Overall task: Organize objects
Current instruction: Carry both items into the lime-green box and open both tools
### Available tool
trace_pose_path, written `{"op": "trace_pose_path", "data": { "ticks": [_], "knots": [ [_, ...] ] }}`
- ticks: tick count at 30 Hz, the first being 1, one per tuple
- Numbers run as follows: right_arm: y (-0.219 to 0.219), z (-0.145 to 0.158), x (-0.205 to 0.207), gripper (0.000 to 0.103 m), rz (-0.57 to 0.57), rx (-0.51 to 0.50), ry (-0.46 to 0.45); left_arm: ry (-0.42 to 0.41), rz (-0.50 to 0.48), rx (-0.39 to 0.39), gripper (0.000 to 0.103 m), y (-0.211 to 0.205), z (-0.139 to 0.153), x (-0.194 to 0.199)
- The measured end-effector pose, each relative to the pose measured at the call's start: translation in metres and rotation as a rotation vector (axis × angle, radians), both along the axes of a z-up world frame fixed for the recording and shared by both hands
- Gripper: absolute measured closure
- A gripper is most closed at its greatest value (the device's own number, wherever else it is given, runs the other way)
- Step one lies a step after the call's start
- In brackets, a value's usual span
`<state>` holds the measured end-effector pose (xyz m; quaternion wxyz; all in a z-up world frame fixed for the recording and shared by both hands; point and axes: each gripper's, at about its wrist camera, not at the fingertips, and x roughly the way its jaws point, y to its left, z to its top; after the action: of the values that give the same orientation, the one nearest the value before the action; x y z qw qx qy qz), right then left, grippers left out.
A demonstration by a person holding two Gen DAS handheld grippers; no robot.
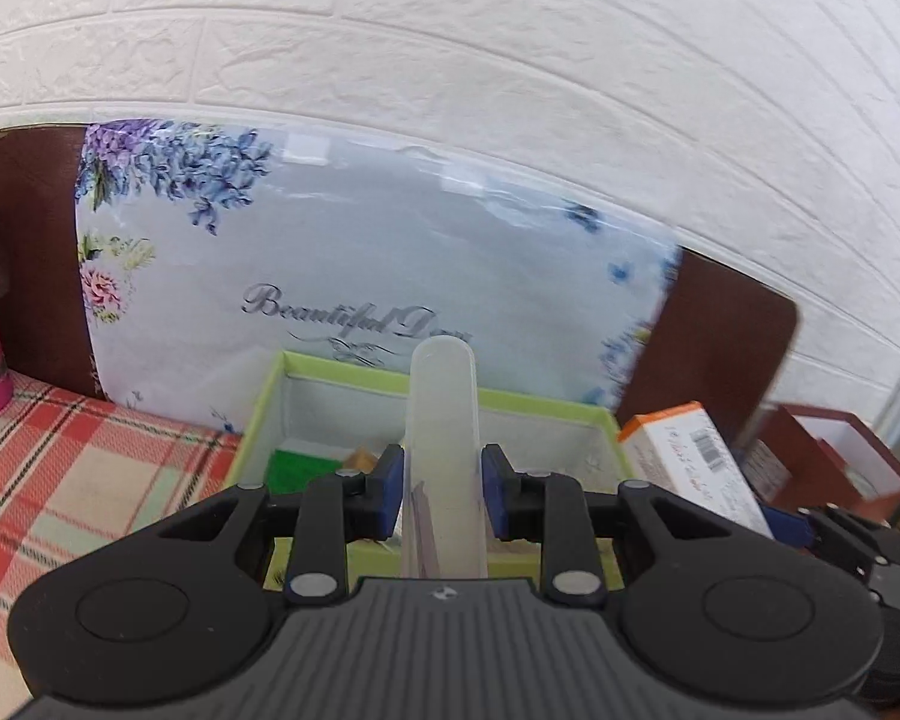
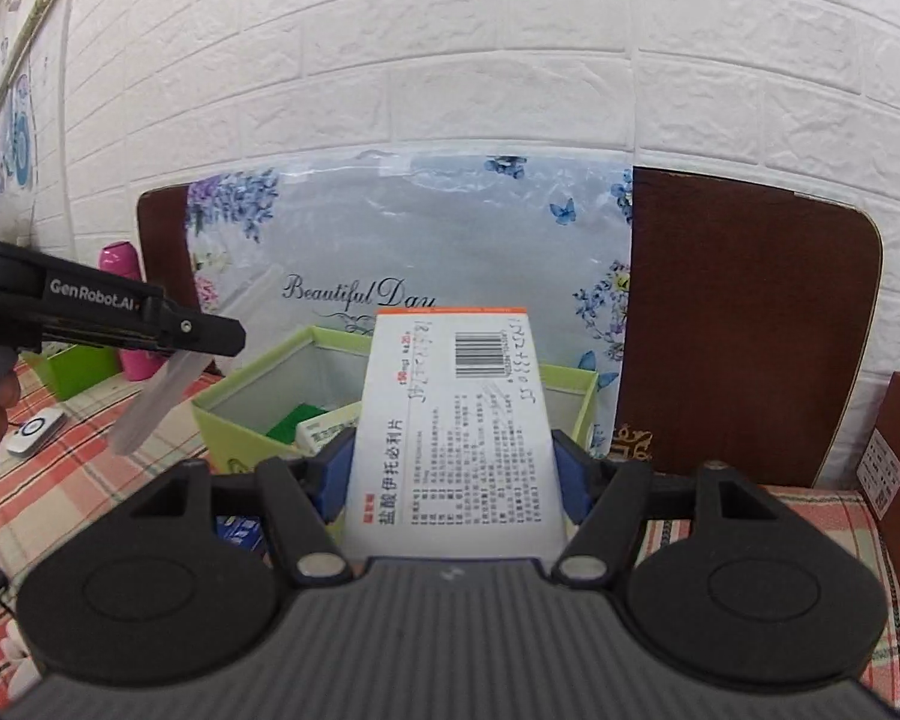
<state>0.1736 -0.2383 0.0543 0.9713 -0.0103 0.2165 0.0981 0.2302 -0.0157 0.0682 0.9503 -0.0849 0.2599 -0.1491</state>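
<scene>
Left gripper (image 1: 441, 489) clamps a translucent plastic tube (image 1: 444, 420), right gripper (image 2: 453, 480) a white medicine carton (image 2: 450, 420), both apparently aimed lengthwise at the green open box (image 2: 234, 420) ahead.

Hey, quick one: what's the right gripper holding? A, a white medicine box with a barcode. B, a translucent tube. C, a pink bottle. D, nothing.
A: the right gripper has its blue fingers clamped on the white medicine box with a barcode; the translucent tube is in the left gripper.
</scene>
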Motion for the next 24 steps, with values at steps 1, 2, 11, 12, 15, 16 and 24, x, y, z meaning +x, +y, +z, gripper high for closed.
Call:
{"op": "trace_pose_path", "data": {
  "ticks": [1,2,11,12,15,16,24],
  "knots": [
    [0.000,-0.003,0.011,0.038,-0.003,-0.003,0.001,0.007,0.012,-0.002,0.074,0.001,-0.002,0.011],
    [0.000,-0.005,0.020,0.038,-0.005,-0.006,0.001,0.012,0.022,-0.006,0.074,0.003,-0.003,0.019],
    [0.013,-0.043,0.083,0.023,-0.012,-0.072,0.071,0.014,0.108,-0.023,0.051,0.010,-0.031,0.078],
    [0.014,-0.047,0.084,0.016,-0.017,-0.090,0.069,0.039,0.120,-0.011,0.021,0.010,-0.036,0.080],
    [0.017,-0.049,0.072,0.001,-0.008,-0.137,0.014,0.038,0.107,-0.011,0.017,0.015,-0.045,0.074],
    [0.017,-0.048,0.068,0.000,-0.010,-0.147,-0.007,0.034,0.100,-0.004,0.017,0.015,-0.047,0.071],
    [0.008,-0.029,0.040,0.000,-0.007,-0.066,-0.014,0.050,0.098,0.062,0.017,0.005,-0.032,0.047]
  ]
}}
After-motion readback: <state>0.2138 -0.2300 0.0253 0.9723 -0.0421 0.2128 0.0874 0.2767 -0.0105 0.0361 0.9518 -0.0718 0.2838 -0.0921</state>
